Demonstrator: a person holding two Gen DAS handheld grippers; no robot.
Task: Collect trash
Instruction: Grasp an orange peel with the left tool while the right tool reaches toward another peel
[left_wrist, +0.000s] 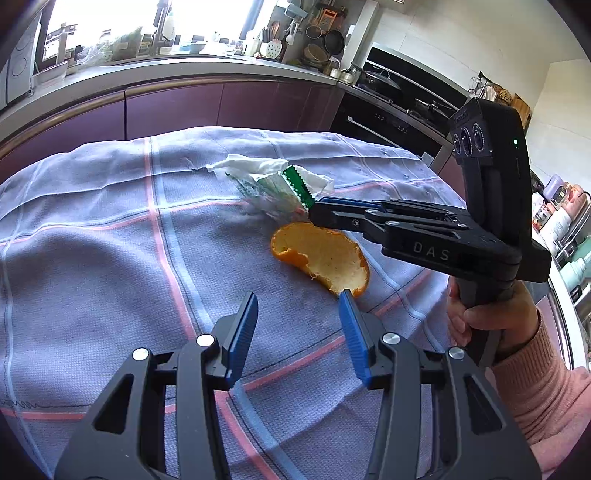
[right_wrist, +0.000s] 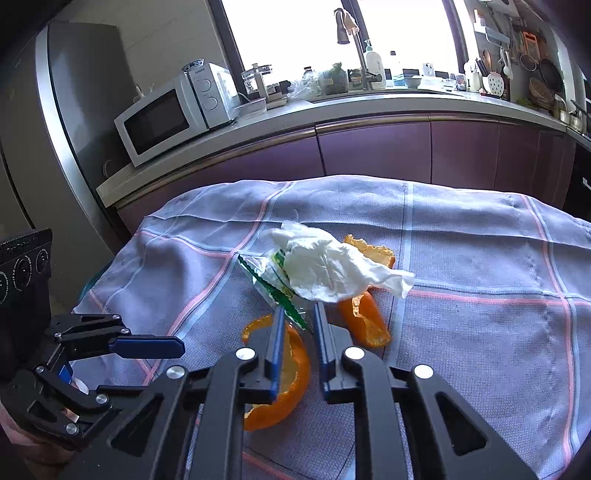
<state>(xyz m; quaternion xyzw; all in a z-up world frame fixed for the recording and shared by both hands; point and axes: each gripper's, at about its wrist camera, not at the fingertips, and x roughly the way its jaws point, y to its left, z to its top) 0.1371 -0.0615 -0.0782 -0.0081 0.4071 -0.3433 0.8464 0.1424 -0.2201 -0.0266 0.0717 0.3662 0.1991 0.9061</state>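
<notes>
1. Left wrist view: left gripper (left_wrist: 299, 325) half open, empty, low centre; orange peel (left_wrist: 321, 260) just beyond; right gripper (left_wrist: 314, 212) pinching green wrapper (left_wrist: 295, 184).
2. Right wrist view: right gripper (right_wrist: 300, 321) nipped on wrapper (right_wrist: 284, 295) edge, tissue (right_wrist: 325, 269) above; thin grip, wrapper may slip.

The cloth-covered worktop (right_wrist: 480, 258) lies bare on its right and left stretches, leaving open passage there. Trash crowds the middle: crumpled tissue (right_wrist: 325, 266) over a green-edged wrapper (right_wrist: 277, 284), orange peels (right_wrist: 365, 325) close around. The right tool (left_wrist: 314, 210) reaches across above the nearest peel (left_wrist: 325, 258), barring the left tool (left_wrist: 299, 306) from the wrapper.
</notes>
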